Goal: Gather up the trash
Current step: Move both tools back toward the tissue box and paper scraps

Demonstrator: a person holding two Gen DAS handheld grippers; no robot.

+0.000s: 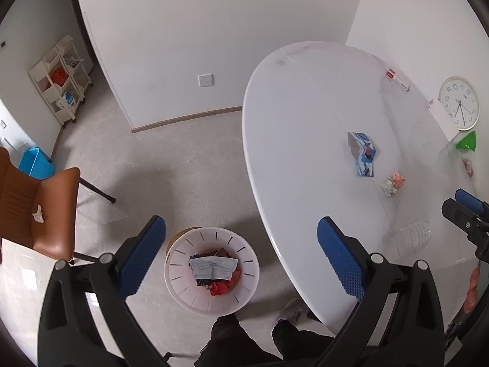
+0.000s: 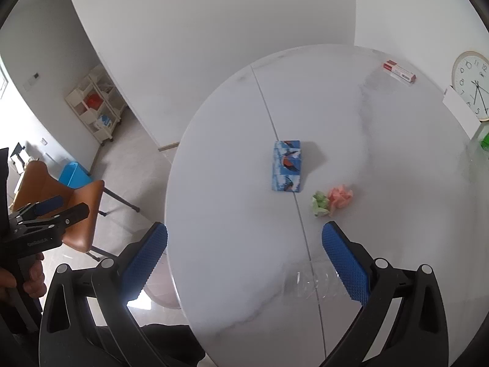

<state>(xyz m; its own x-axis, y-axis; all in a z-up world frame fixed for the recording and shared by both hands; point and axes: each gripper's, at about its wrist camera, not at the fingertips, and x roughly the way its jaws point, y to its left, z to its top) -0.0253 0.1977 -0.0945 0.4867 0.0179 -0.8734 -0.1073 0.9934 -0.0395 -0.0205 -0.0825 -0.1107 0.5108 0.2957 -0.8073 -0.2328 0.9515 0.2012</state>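
- Left gripper [image 1: 241,257]: jaws spread wide, nothing between them, hanging over the floor right above the bin [image 1: 244,287].
- Right gripper [image 2: 244,260]: jaws spread wide, empty, over the near part of the table [image 2: 229,214]; its right pad overlaps a clear bottle [image 2: 308,281] in the view, contact not clear.
- Bin: white, round, slotted rim, on the floor just beside the table edge; a blue mask [image 1: 212,267] lies on top, red and dark scraps under it.
- Bottle: clear plastic, lying on its side near the table's front edge, also faint in the left view [image 1: 408,235].
- Green wad [image 2: 319,203] and pink wad [image 2: 340,195]: crumpled paper, touching each other, on the table past the right gripper.
- Tissue pack [image 2: 287,165]: blue with a bird print, flat near the table centre, just beyond the wads.
- Red-white box [image 2: 398,72]: far side of the table.
- Clock [image 2: 472,85]: at the right edge, a white card [image 2: 460,111] in front of it; green bag [image 1: 467,142] just beside.
- Chair [image 1: 33,211]: brown, on the floor to the left, a white tissue [image 1: 38,214] on its seat.
- Shelf cart [image 1: 61,79] and blue box [image 1: 36,163] by the far wall.
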